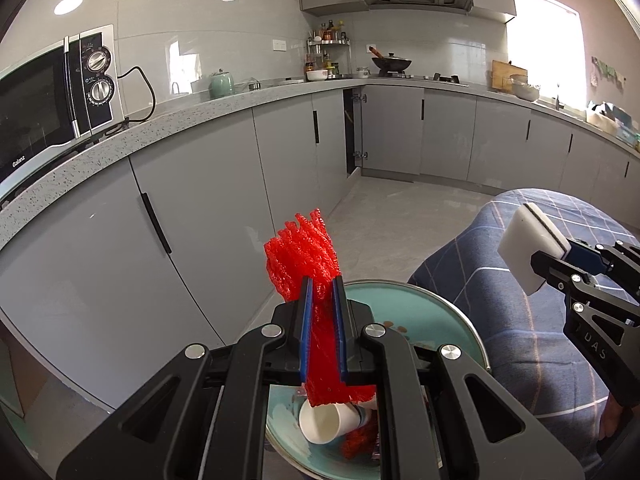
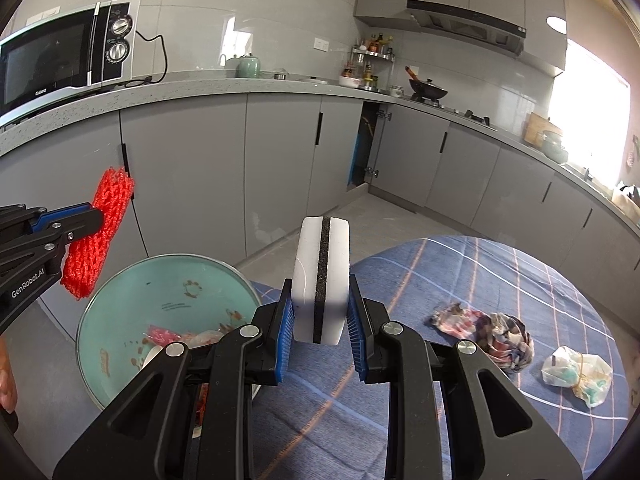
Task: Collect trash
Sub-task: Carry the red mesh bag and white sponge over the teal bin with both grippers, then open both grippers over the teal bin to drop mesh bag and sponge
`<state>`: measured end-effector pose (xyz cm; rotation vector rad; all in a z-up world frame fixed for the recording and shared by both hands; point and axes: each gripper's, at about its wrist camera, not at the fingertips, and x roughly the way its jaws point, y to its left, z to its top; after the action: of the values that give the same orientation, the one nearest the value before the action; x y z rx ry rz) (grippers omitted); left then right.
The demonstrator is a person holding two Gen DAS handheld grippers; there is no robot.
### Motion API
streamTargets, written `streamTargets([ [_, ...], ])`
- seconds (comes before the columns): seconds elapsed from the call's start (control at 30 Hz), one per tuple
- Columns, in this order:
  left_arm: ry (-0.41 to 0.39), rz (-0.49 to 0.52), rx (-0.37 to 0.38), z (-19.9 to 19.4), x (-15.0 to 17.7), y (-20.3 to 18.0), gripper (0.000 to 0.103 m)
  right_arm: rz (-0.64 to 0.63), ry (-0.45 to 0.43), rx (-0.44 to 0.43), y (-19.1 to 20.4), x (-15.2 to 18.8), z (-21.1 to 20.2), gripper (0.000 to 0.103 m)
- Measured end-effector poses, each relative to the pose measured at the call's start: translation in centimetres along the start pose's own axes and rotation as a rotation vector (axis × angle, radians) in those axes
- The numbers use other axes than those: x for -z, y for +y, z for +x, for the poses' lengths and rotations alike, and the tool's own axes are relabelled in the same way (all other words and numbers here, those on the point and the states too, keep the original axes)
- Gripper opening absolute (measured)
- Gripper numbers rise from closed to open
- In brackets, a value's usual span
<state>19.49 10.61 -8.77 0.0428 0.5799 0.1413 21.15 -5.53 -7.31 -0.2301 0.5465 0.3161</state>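
Note:
My left gripper (image 1: pixel 320 292) is shut on a red foam net sleeve (image 1: pixel 302 252) and holds it above the teal bin (image 1: pixel 440 320). The sleeve also shows in the right wrist view (image 2: pixel 100 232), left of the bin (image 2: pixel 132 296). Inside the bin lie a white paper cup (image 1: pixel 326 424) and red scraps. My right gripper (image 2: pixel 320 312) is shut on a white sponge block with a black middle stripe (image 2: pixel 322 276), held above the table edge beside the bin; it also shows in the left wrist view (image 1: pixel 528 248).
A round table with a blue plaid cloth (image 2: pixel 460 280) carries a crumpled patterned cloth (image 2: pixel 496 336) and a tied plastic bag (image 2: pixel 580 374). Grey cabinets and a counter with a microwave (image 2: pixel 64 56) run behind. One cabinet door (image 2: pixel 366 148) stands ajar.

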Motion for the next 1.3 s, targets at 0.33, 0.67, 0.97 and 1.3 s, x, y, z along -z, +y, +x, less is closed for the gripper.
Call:
streamTargets([
  [0.33,0.003,0.009,-0.014,0.1,0.0,0.8,0.010,-0.022,-0.002,-0.032,1.4,-0.3,0.1,0.025],
  [0.67,0.012,0.004,-0.011,0.4,0.2,0.8,0.025,-0.040,0.002,-0.114,2.7,-0.2,0.3,0.051],
  [0.97,0.004,-0.001,-0.028,0.5,0.5,0.8,0.056,-0.012,-0.011,-0.109,2.2,0.3,0.1,0.057],
  [1.3,0.004,0.007,-0.016,0.5,0.7,0.0,0.063,-0.012,-0.002,-0.066,0.6,1.1,-0.4,0.057],
])
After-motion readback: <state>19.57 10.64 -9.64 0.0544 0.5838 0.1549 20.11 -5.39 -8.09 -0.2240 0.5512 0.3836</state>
